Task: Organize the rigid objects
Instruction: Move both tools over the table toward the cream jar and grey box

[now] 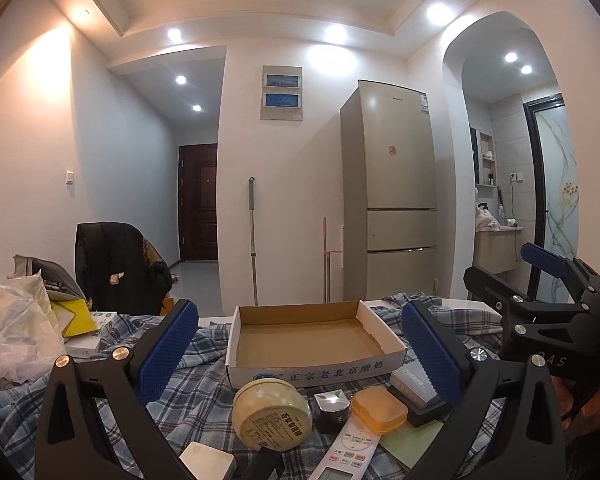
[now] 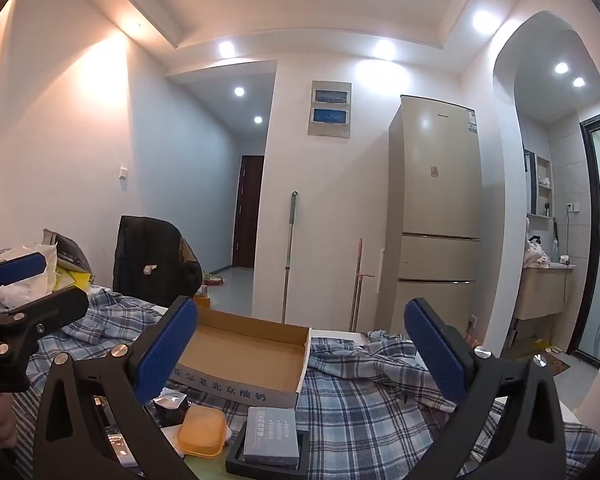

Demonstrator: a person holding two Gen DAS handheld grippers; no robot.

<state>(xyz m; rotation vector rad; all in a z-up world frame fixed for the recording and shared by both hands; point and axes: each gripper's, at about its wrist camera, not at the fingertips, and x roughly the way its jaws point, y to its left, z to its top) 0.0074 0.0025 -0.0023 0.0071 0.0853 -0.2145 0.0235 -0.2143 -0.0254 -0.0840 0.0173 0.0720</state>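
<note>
Both of my grippers hover wide open and empty: the left gripper [image 1: 300,356] over the clutter, the right gripper [image 2: 302,354] a little to its side. The cardboard tray [image 1: 384,340] sits empty on the plaid cloth [image 1: 204,396], with the pieces to sort just in front of it: a round cream jar [image 1: 272,414], an orange case [image 1: 378,409], a small dark cube [image 1: 331,408], a grey box [image 2: 272,434] on a black base, a remote [image 1: 350,450].

My worry is the crowding. They lie touching or overlapping, so closing on one may shove its neighbour. The jar rests tilted and could roll. The rumpled cloth could snag a finger and drag the tray.

The tray's front reads "正宗老北京酸奶". The jar's label is only partly legible; the grey box's print is too small to read.
</note>
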